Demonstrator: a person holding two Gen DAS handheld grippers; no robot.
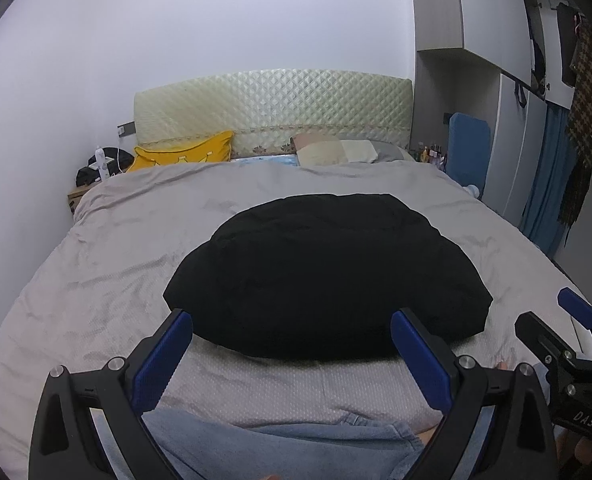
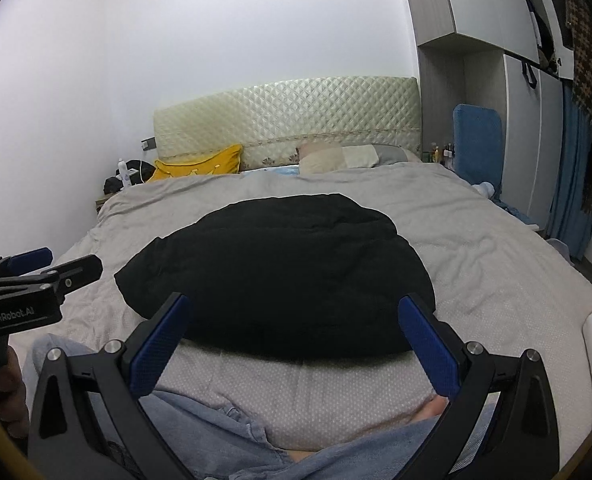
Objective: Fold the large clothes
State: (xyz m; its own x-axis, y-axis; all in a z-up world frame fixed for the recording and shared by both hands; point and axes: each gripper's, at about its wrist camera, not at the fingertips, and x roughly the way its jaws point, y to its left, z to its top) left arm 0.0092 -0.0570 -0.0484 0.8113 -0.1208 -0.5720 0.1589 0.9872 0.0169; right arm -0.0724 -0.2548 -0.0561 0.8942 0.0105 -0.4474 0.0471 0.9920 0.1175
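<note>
1. A black garment (image 1: 328, 276) lies on the bed in a compact, rounded heap. It sits in the middle of the left wrist view and reaches toward 12 o'clock. It looks thick and puffy, and its dark surface hides seams, sleeves and fold lines.

2. The left gripper (image 1: 292, 344) hovers at 6 o'clock. Its two blue fingers are spread wide and hold nothing. The near edge of the garment shows in the gap between them, but I cannot tell whether they touch it.

3. The right gripper (image 2: 296, 332) is spread just as wide and is also empty. It lies at 6 o'clock in its own view, facing the same near edge. In the left view it shows at 4 o'clock, beside the garment.

4. A grey bedcover (image 1: 108, 248) lies under the garment and spreads out on all sides. It is lightly wrinkled.

5. At 12 o'clock stands a quilted cream headboard (image 1: 272, 108). A yellow pillow (image 1: 184, 152) lies at 11 o'clock and a pale pillow (image 1: 336, 152) at 1 o'clock. Clothes hang by a wardrobe (image 1: 476, 12) at 2 o'clock.

6. Judgement: the garment looks either already bundled or not yet laid flat, and which of the two is unclear. The hands seem to be between steps. The next move probably calls for both grippers to close on the near edge, well apart. From there they could spread the garment out or carry the edge over in a fold.
</note>
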